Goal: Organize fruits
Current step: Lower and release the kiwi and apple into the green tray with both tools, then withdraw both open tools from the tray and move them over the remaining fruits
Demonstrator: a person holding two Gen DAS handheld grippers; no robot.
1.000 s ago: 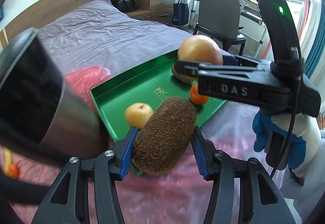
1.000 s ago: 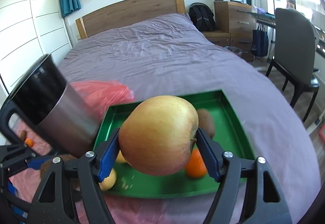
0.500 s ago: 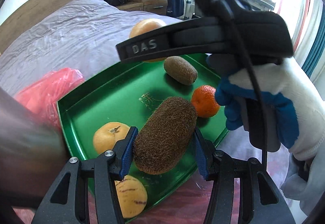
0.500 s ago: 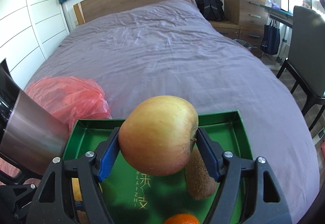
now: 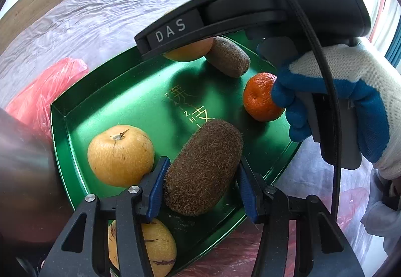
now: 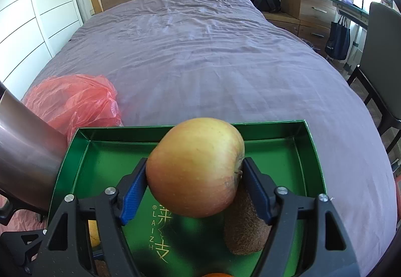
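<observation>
kiwi (image 5: 203,169) clamped in our left tool (image 5: 200,186), over green tray (image 5: 120,91) | apple (image 6: 195,166) clamped in our right tool (image 6: 194,191), above same tray | pear (image 5: 120,154) just left of left tool | tangerine (image 5: 260,100) ahead-right | tray on bed (image 6: 200,51)

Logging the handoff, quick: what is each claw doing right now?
Left claw: shut on the kiwi, over the green tray.
Right claw: shut on the apple, over the same tray.
</observation>
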